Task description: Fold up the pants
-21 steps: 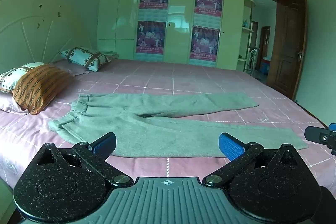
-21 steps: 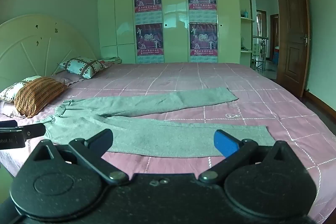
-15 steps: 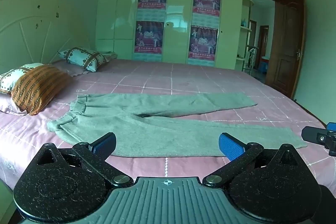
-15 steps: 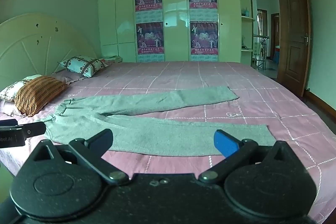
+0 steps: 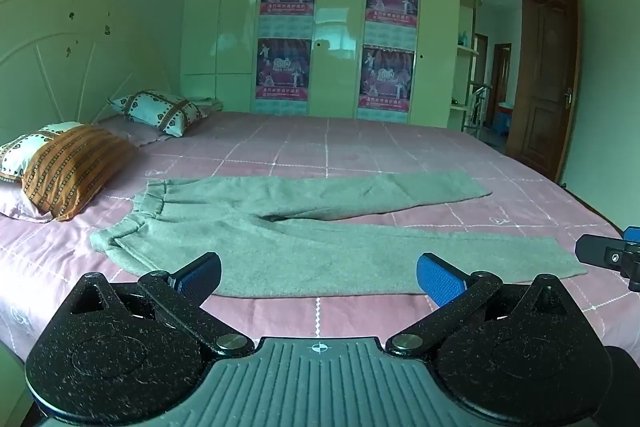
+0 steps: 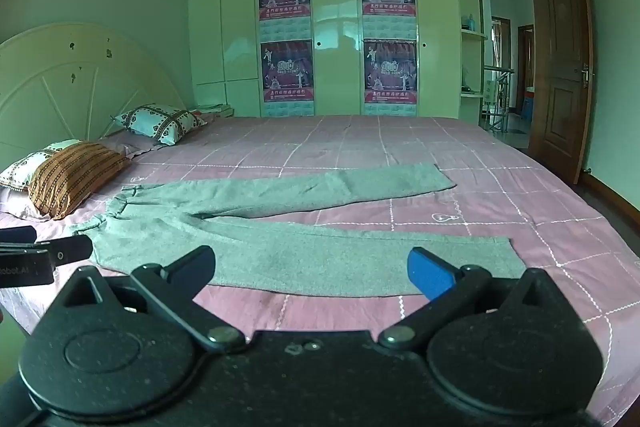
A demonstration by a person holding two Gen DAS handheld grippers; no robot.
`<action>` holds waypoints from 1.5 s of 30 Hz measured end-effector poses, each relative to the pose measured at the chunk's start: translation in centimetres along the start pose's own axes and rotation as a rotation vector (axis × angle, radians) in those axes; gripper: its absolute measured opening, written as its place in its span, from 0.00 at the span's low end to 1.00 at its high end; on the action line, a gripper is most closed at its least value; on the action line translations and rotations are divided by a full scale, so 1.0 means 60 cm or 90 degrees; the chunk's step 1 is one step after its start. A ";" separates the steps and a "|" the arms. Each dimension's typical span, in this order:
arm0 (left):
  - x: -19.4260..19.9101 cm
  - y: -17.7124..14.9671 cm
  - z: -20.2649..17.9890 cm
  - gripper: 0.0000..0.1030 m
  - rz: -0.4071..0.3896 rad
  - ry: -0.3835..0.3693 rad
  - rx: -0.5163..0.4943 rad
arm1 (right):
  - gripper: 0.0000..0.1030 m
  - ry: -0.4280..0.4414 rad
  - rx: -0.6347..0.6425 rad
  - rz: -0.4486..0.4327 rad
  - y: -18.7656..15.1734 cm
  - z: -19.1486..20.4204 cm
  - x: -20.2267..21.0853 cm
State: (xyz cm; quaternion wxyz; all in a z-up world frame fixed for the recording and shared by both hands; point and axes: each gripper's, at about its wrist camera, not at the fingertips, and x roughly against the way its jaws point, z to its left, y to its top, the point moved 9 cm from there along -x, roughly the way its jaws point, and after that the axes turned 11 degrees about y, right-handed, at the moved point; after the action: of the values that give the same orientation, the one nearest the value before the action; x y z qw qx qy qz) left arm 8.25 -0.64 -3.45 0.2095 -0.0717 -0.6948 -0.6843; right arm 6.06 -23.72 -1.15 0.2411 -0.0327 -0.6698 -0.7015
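Little changed over last moments: I see view shifted only slightly, both grippers hovering at near edge of pink checked bedspread (image 5: 360, 155), nothing grasped, so folding not started. Left gripper (image 5: 318, 273) jaws fully spread, empty. Right gripper (image 6: 312, 269) same, empty. Grey fleece pants (image 5: 304, 239) lie flat, waistband toward orange striped pillow (image 5: 76, 167), 2 legs splayed apart.

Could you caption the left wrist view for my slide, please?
Open left tongs face grey pants spread flat on a pink bed.
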 end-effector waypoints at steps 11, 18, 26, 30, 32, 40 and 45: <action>-0.001 0.001 0.002 1.00 -0.003 0.002 -0.004 | 0.94 0.000 -0.001 0.000 -0.001 -0.003 0.000; -0.003 0.001 0.004 1.00 -0.005 0.003 -0.005 | 0.94 0.000 -0.001 0.000 -0.001 -0.003 0.001; -0.002 0.000 0.003 1.00 -0.006 0.003 -0.007 | 0.94 0.000 -0.002 0.000 0.000 -0.005 0.002; -0.002 -0.001 0.004 1.00 -0.007 0.006 -0.006 | 0.94 0.000 -0.002 -0.001 -0.001 -0.002 -0.004; -0.001 -0.001 0.005 1.00 -0.007 0.006 -0.007 | 0.94 0.001 -0.003 -0.001 0.000 -0.002 -0.003; -0.005 -0.001 0.004 1.00 -0.008 0.007 -0.009 | 0.94 0.002 -0.002 -0.001 0.004 -0.004 0.001; -0.003 -0.001 0.001 1.00 -0.008 0.006 -0.012 | 0.94 0.001 -0.003 -0.003 0.005 -0.005 0.002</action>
State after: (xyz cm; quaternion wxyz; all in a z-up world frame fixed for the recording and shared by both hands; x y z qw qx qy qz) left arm 8.39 -0.54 -3.58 0.2078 -0.0660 -0.6877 -0.6925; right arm 6.15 -24.01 -0.85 0.2399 -0.0310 -0.6681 -0.7036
